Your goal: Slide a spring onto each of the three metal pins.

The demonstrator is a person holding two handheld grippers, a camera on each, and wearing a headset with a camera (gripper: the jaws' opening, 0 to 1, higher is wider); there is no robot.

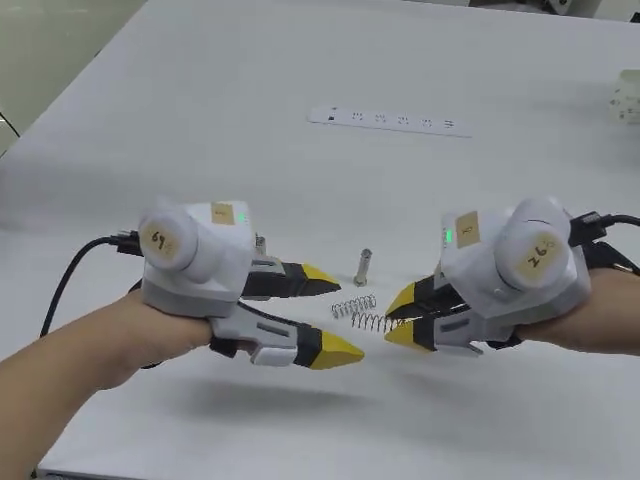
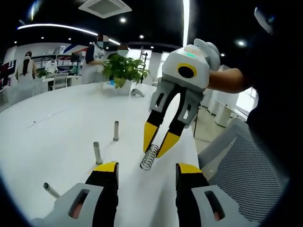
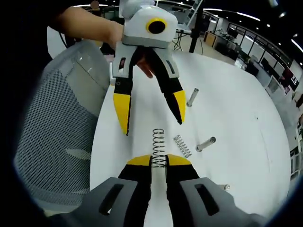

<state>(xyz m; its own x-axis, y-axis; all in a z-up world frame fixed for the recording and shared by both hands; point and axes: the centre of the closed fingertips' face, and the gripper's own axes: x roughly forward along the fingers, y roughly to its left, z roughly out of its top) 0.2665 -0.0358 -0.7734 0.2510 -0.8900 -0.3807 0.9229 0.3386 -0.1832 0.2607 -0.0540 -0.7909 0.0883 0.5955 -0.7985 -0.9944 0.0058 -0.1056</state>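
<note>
On the white table (image 1: 300, 60), right hand-held gripper (image 3: 158, 161) pinches spring (image 3: 158, 141).

White table (image 1: 200, 100) with loose parts.
At the far side lies a power strip (image 1: 388, 121). Nearer stands an upright metal pin (image 1: 363, 267), with a spring (image 1: 353, 305) lying near it. A small white object (image 1: 627, 97) sits at the right edge.

Your left gripper (image 1: 346, 315) hides most of one pin (image 1: 260, 243), head view. Near end of spring (image 3: 158, 144) buried inside your right gripper (image 3: 159, 161).
</note>
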